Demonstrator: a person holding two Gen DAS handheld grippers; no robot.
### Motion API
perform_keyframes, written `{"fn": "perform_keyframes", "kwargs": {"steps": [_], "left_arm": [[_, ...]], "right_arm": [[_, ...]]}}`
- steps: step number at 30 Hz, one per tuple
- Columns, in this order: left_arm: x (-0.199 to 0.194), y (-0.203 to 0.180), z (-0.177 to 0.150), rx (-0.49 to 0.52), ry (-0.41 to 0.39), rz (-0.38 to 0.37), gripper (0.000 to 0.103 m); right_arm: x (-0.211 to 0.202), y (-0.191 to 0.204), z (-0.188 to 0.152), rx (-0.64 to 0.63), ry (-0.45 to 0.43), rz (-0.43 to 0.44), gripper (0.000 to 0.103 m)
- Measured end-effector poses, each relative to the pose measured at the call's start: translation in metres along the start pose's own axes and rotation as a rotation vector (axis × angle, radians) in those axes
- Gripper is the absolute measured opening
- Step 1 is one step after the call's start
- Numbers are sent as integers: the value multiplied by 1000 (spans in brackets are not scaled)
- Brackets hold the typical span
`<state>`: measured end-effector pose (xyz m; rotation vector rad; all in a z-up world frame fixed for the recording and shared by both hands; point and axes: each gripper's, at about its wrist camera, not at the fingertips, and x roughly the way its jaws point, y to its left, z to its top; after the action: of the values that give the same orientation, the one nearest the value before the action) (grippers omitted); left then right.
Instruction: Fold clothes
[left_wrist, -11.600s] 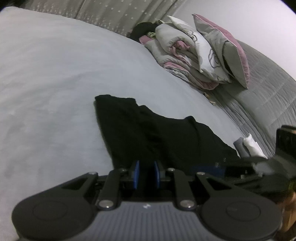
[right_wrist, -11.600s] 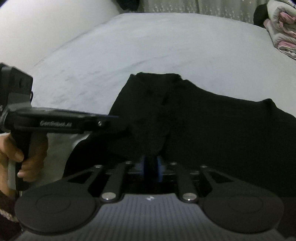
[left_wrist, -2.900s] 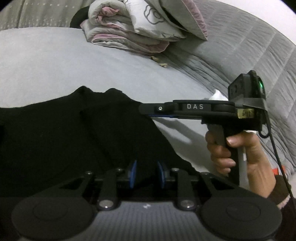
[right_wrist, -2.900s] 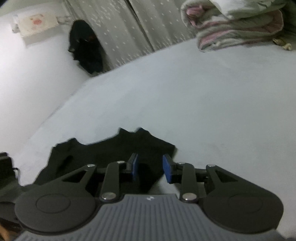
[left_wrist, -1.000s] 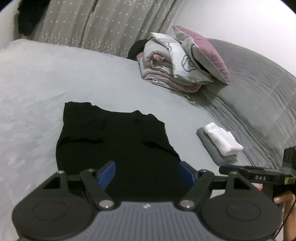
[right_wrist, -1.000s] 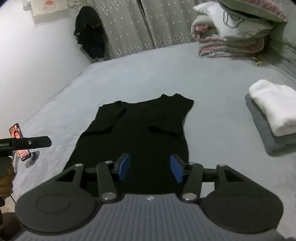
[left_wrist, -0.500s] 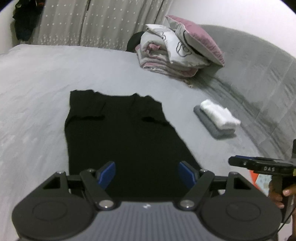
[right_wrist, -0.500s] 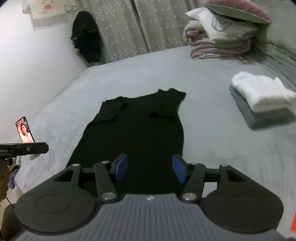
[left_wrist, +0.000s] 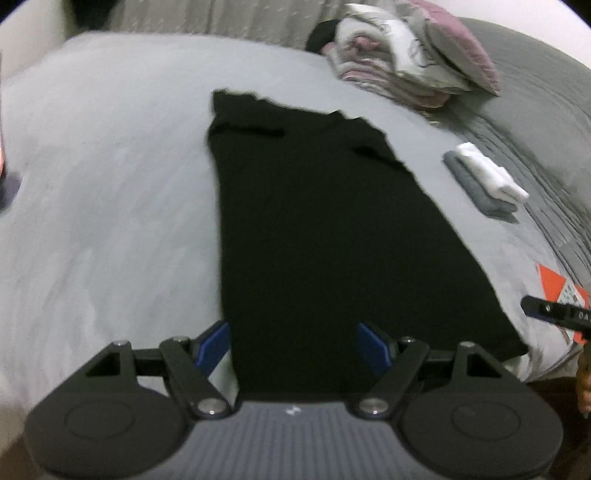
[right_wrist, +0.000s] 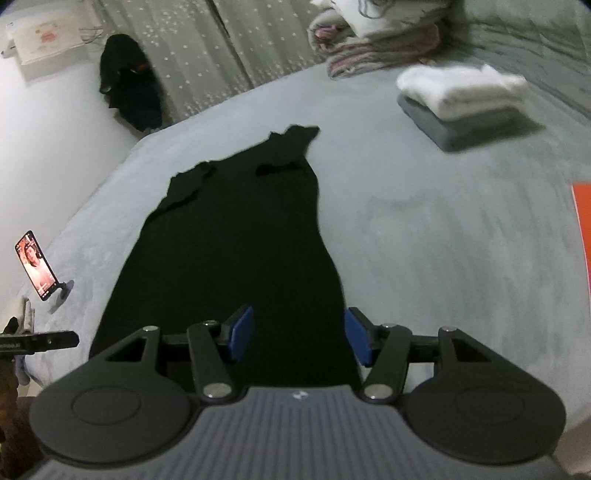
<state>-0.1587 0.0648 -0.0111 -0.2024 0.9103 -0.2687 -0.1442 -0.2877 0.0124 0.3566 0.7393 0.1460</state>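
A: What lies around the black garment (left_wrist: 325, 221)?
B: A folded white and grey pile (right_wrist: 461, 99) to its right, stacked bedding (left_wrist: 402, 70) behind, a phone (right_wrist: 35, 264) standing at the bed (left_wrist: 110, 184) edge.
A: The room?
B: Dotted curtains (right_wrist: 221, 48), white wall.
A: The grippers?
B: The left hand-held gripper (left_wrist: 295, 343) is wide, the right hand-held gripper (right_wrist: 299, 336) somewhat narrower, both empty over the hem, closer than a second ago.
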Motion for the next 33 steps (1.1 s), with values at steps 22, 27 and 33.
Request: {"fn": "perform_keyframes", "kwargs": {"steps": [22, 27, 33], "left_arm": [[30, -77, -56, 312, -70, 14, 64], [7, -62, -91, 370, -170, -26, 65], [2, -67, -97, 367, -235, -93, 66]], "right_arm": [[37, 67, -54, -284, -2, -104, 58], [16, 49, -80, -321, -19, -115, 54], [-24, 5, -79, -103, -109, -27, 54]]}}
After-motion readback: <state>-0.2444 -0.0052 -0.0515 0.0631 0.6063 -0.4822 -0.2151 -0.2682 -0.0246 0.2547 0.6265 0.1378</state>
